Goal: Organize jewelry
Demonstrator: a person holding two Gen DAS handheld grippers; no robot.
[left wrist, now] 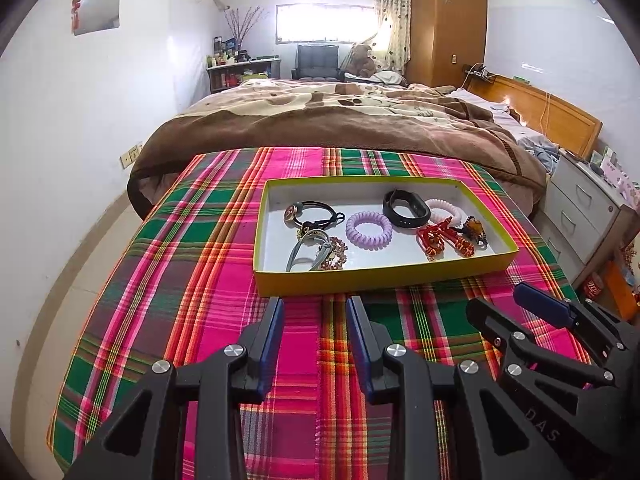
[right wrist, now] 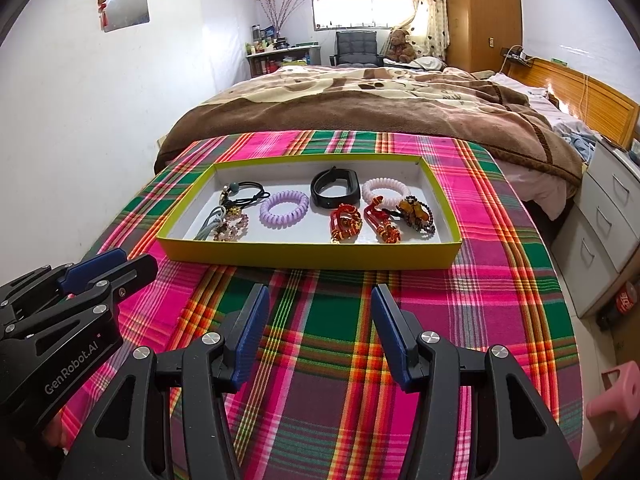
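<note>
Hovering with fingers apart and empty over the plaid cloth at lower frame, left hand-held gripper and right hand-held gripper face the yellow tray mid-frame holding all visible jewelry, fitting either sorting underway or finished.

We saw a shallow rectangular yellow cardboard tray with a white floor lying flat on the plaid cloth. Inside, at its left end, black elastic hair ties with a green bead lay beside a grey cord bracelet with pinkish beads. A lilac spiral hair coil lay flat near the middle, a black fitness band stood on edge behind it, and a pale pink spiral coil sat further right. In front lay two red-and-gold knotted bracelets, and a dark beaded amber piece just beside them.
</note>
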